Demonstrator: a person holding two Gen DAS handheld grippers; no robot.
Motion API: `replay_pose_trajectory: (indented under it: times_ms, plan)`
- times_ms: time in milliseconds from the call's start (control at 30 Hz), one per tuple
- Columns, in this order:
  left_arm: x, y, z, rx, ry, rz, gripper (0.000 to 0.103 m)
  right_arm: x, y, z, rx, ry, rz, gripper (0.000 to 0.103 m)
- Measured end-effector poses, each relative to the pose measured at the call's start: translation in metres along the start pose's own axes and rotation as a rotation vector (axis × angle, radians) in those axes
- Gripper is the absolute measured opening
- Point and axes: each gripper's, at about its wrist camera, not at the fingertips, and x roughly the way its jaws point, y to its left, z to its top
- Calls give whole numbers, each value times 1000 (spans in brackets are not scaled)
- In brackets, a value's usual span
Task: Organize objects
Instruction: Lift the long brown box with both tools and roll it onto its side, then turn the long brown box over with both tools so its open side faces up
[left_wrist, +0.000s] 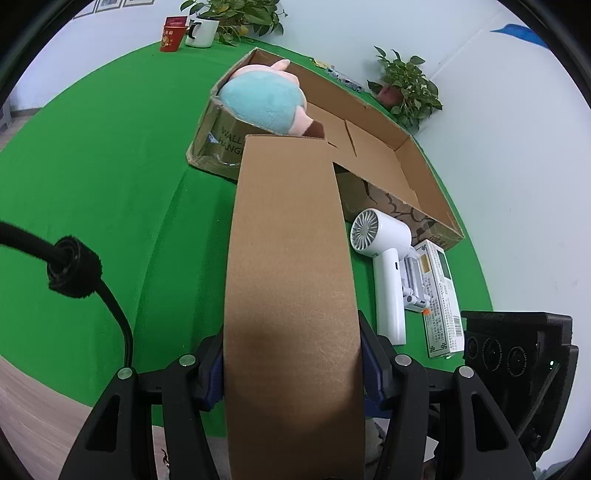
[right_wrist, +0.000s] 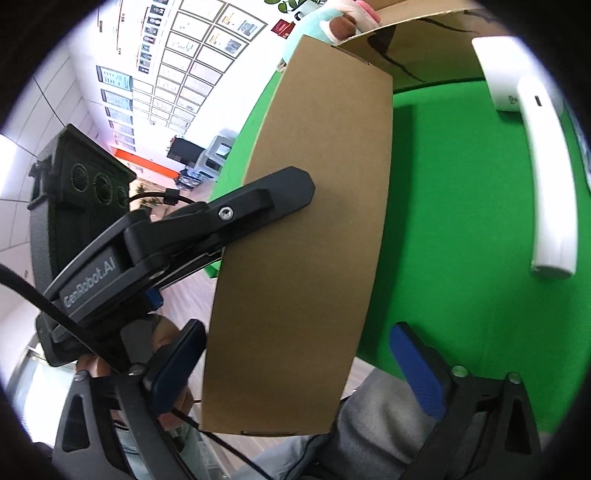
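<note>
An open cardboard box (left_wrist: 373, 122) lies on the green table with a pink and blue plush toy (left_wrist: 266, 99) in its left end. My left gripper (left_wrist: 291, 362) is shut on the box's long brown flap (left_wrist: 288, 258), which sticks out toward me. In the right wrist view the same flap (right_wrist: 314, 229) shows with the left gripper's finger (right_wrist: 258, 203) pressed on it. My right gripper (right_wrist: 295, 365) is open, its blue pads (right_wrist: 417, 373) either side of the flap's free end, not touching. A white hair dryer (left_wrist: 384, 269) lies beside the box.
A white and green carton (left_wrist: 439, 295) and small white parts lie right of the hair dryer. A red cup (left_wrist: 171, 35), a white mug (left_wrist: 201, 31) and potted plants (left_wrist: 406, 88) stand at the table's far edge. A black cable (left_wrist: 74, 266) hangs at left.
</note>
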Motion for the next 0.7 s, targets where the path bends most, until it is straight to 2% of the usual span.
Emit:
replay_pose_trajectory:
  times_ms: [200, 367, 467, 700]
  plan:
    - [10, -13, -2, 18, 21, -1, 54, -8, -3, -4, -7, -28, -36, 102]
    - [19, -24, -6, 37, 48, -33, 49, -20, 1, -11, -63, -83, -138, 102]
    - [24, -32, -7, 54, 49, -12, 49, -26, 5, -16, -99, -112, -197, 102]
    - [30, -48, -9, 38, 87, -91, 49, -37, 22, -29, -172, -156, -289, 102]
